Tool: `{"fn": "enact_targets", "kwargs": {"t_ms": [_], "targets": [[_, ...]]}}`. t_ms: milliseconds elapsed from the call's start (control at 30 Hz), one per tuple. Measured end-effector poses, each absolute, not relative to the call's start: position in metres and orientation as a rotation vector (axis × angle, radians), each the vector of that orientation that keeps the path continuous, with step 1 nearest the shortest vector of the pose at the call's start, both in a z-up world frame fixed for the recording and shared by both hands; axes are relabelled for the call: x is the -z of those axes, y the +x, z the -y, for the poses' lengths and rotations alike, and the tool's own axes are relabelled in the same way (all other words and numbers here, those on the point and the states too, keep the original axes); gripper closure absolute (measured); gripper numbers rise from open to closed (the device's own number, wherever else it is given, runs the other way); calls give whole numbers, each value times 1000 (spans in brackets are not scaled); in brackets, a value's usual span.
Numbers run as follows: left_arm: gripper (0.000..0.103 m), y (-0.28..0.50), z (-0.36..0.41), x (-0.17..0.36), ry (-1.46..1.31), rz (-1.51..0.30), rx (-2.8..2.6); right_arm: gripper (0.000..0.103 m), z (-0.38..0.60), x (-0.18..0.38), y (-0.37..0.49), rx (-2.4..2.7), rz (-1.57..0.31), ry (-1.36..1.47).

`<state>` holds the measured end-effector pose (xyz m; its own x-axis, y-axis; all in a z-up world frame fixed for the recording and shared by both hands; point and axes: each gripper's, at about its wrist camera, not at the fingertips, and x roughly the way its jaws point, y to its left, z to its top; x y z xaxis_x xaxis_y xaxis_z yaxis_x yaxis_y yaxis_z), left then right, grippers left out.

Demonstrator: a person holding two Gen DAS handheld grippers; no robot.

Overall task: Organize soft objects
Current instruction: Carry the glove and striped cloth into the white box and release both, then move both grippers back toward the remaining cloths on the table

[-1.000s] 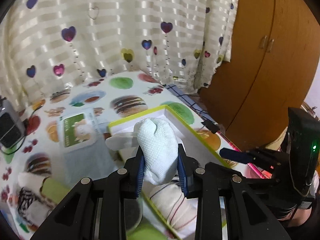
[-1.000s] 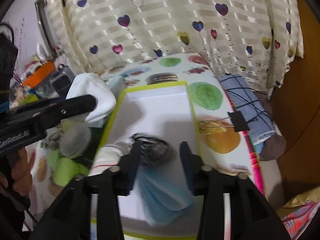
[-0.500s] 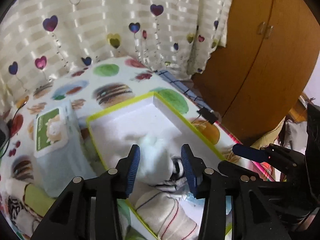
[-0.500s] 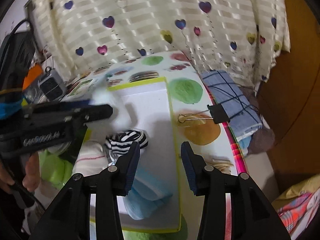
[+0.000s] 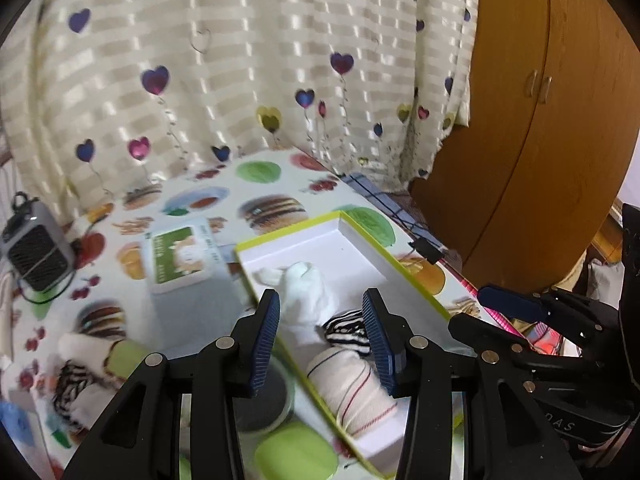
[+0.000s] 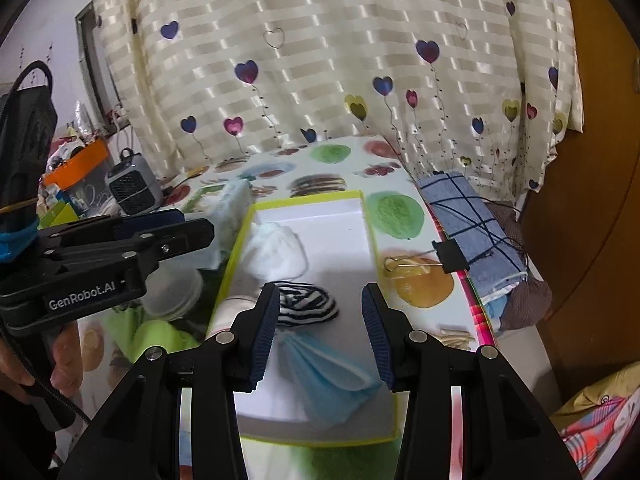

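Now the left tongs (image 5: 320,330) stand partly open with nothing between the pads, having just let go; the white sock (image 5: 308,300) lies just ahead and below them inside the yellow-rimmed box (image 5: 384,256), beside the striped sock (image 6: 304,304). The right tongs (image 6: 318,332) gape equally, empty, over the blue cloth (image 6: 324,376) in the same box. Judging by the worktop (image 5: 192,200), the loose striped bundle (image 5: 70,380) left of the box lies nearer the left hand.
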<state>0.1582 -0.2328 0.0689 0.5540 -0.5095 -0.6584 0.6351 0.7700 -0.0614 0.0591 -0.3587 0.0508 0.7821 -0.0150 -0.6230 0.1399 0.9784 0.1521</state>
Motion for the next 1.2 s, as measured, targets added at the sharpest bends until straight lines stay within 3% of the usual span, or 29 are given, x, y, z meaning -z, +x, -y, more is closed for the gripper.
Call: {"fn": "enact_targets", "kwargs": {"t_ms": [633,1200], "targets": [[61,123,128,-74,154,-676,487,59,270,-71,48,-63,-651,107],[61,120,82,-52,96,-720,383,59,230,-61,58,-154,-684,73]]}}
